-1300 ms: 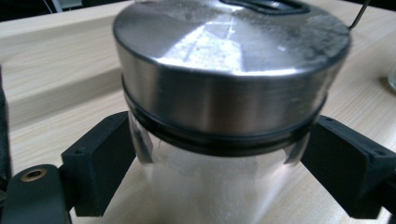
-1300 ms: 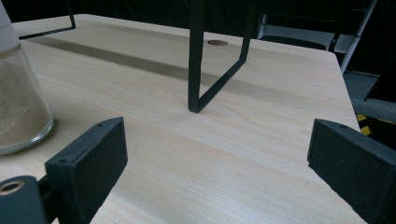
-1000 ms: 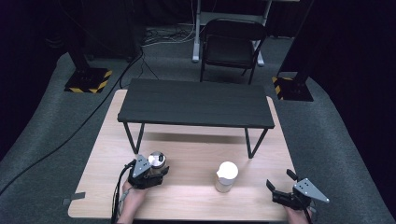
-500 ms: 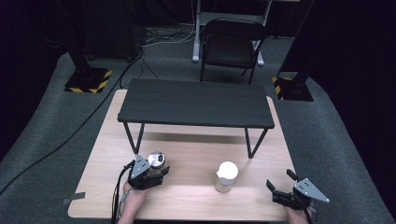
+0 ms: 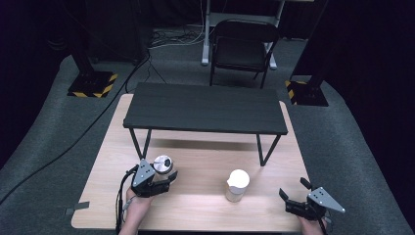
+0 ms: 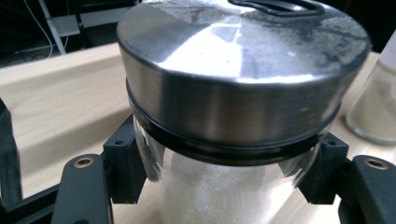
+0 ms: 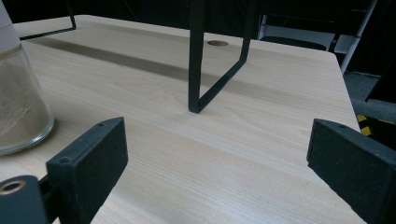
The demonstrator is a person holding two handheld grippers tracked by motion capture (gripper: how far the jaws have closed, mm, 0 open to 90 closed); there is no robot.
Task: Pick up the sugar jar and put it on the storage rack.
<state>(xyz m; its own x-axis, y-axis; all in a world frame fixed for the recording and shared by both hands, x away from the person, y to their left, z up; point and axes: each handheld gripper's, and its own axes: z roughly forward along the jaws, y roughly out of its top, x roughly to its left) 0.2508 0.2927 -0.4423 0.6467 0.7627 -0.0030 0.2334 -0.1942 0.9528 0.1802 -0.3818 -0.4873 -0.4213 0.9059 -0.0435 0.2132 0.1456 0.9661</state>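
My left gripper (image 5: 169, 177) is at the table's near left, shut on a glass jar (image 5: 162, 164) with a steel lid. In the left gripper view the jar (image 6: 243, 93) looms close. My left gripper (image 6: 223, 186) has both black pads pressed against the glass just under the lid; white grains show inside. A glass flask with a white top (image 5: 237, 185) holds beige powder and stands at the near middle. My right gripper (image 5: 293, 189) rests at the near right, open with nothing between its jaws (image 7: 219, 163). The flask (image 7: 18, 107) is off to its left.
A low black bench (image 5: 205, 107) on thin metal legs stands across the far half of the wooden table (image 5: 205, 215); one leg (image 7: 196, 70) rises ahead of the right gripper. A folding chair (image 5: 242, 49) and stand bases with hazard stripes are on the floor beyond.
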